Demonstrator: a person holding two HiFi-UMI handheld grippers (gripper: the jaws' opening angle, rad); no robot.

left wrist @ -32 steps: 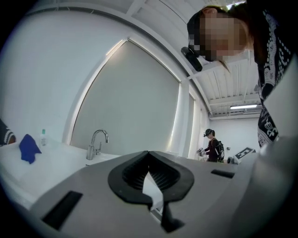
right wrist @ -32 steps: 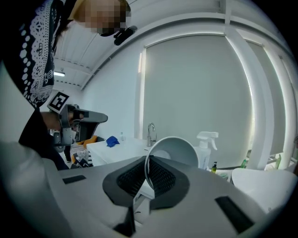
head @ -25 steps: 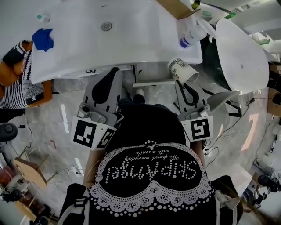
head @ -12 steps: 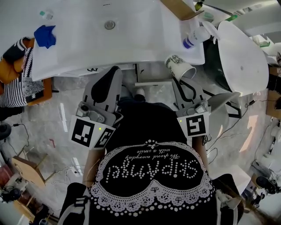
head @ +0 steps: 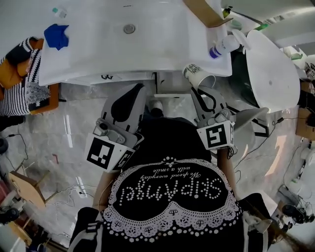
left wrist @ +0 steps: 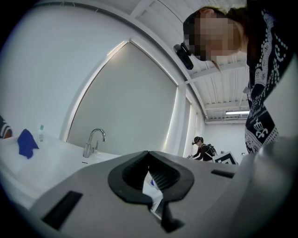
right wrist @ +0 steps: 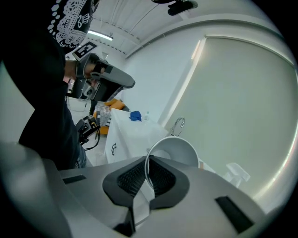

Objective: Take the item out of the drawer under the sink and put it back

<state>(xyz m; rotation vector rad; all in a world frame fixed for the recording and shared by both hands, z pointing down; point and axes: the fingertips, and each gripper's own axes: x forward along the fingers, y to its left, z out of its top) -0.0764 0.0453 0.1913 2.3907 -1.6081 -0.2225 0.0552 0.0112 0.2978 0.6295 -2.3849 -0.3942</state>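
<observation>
A white paper cup (head: pixel 199 77) with dark print lies tilted, mouth toward me, at the front right corner of the white sink counter (head: pixel 147 49). My right gripper (head: pixel 203 91) is shut on its rim. In the right gripper view the cup's wall (right wrist: pixel 174 151) stands between the black pads (right wrist: pixel 125 179). My left gripper (head: pixel 132 93) hangs shut and holds nothing, below the counter's front edge. In the left gripper view its jaws (left wrist: pixel 149 174) are together with the faucet (left wrist: pixel 93 139) beyond. The white cabinet front (right wrist: pixel 114 148) under the sink looks closed.
On the counter are a blue cloth (head: pixel 56 36), a spray bottle (head: pixel 224 46) and a cardboard box (head: pixel 204 12). A round white tabletop (head: pixel 273 69) stands at the right, striped fabric on an orange chair (head: pixel 22 83) at the left. Another person (left wrist: pixel 202 149) stands far off.
Both grippers have drifted a little toward the sink. The cup, still held, has come closer under the counter's front right corner.
</observation>
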